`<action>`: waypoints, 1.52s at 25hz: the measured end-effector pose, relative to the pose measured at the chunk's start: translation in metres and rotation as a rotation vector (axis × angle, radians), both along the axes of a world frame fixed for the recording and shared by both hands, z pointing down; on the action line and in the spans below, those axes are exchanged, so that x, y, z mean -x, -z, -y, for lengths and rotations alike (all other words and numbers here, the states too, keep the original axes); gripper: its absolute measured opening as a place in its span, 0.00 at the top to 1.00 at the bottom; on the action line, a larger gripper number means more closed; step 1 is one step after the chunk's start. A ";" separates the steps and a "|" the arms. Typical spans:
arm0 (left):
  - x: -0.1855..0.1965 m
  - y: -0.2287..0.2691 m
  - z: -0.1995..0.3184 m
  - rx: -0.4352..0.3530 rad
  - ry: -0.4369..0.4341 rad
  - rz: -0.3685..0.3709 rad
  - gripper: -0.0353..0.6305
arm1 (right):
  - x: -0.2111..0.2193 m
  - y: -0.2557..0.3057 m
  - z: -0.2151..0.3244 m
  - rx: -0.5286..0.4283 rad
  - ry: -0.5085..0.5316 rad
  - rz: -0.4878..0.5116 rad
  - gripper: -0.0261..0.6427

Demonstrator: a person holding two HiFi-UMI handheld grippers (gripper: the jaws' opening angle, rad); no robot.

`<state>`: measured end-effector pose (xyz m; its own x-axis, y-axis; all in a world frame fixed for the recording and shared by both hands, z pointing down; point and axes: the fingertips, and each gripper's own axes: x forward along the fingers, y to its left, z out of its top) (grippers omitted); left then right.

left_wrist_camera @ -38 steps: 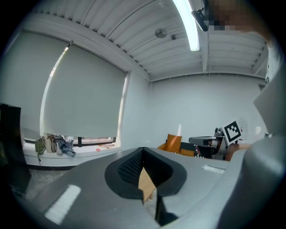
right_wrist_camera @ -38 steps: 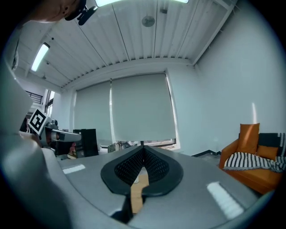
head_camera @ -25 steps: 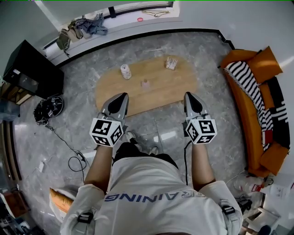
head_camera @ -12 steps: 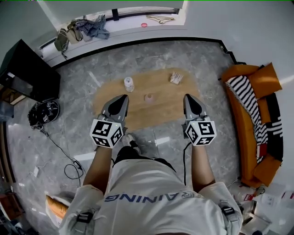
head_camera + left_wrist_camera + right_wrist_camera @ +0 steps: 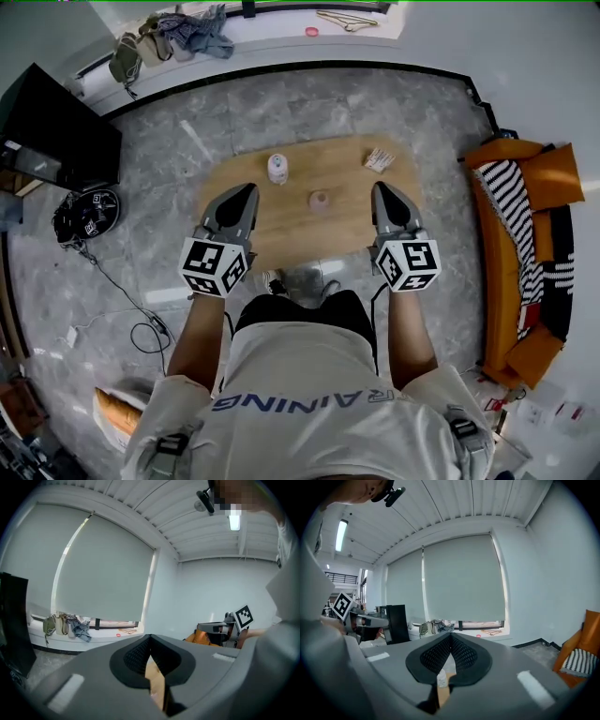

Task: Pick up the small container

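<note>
A small pinkish container (image 5: 320,200) stands near the middle of an oval wooden table (image 5: 347,178). A white bottle (image 5: 277,169) stands to its left, and a small pack (image 5: 379,159) lies at the table's far right. My left gripper (image 5: 246,192) is shut and empty over the table's near left edge. My right gripper (image 5: 382,190) is also shut and empty, over the near right edge. The small container lies between the two, a little ahead of them. In the left gripper view the pads (image 5: 140,656) meet at the tip. Those in the right gripper view (image 5: 461,653) meet likewise.
A black cabinet (image 5: 56,131) and a round floor robot (image 5: 86,214) with a trailing cable sit at the left. An orange sofa with a striped blanket (image 5: 520,225) lines the right wall. Clothes and bags (image 5: 178,28) lie on the window ledge beyond the table.
The person has walked toward the table. It has come closer, and both shut grippers, earlier short of it over the floor, now reach over its near edge.
</note>
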<state>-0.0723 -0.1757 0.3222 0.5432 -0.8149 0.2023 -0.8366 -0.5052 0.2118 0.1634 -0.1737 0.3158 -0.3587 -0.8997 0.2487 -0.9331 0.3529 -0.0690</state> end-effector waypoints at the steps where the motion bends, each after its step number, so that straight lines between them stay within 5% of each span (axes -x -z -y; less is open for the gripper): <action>1: 0.002 -0.003 0.002 0.008 0.012 -0.001 0.94 | 0.001 -0.002 0.005 0.004 0.009 0.002 0.94; 8: -0.006 -0.003 0.013 0.030 0.114 -0.009 0.94 | -0.009 -0.004 0.041 -0.004 0.097 0.013 0.93; 18: -0.039 -0.006 0.023 0.043 0.140 0.008 0.94 | -0.036 -0.013 0.058 0.023 0.157 0.015 0.89; 30: -0.047 -0.002 0.029 0.040 0.132 0.008 0.94 | -0.028 -0.018 0.060 0.030 0.207 -0.024 0.31; 38: -0.044 -0.003 0.028 0.044 0.134 0.004 0.94 | -0.024 -0.023 0.060 0.041 0.211 -0.045 0.20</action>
<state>-0.0281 -0.2036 0.3253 0.4293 -0.8702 0.2418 -0.8969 -0.3791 0.2278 0.1870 -0.2340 0.3388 -0.5260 -0.7945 0.3034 -0.8411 0.5387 -0.0476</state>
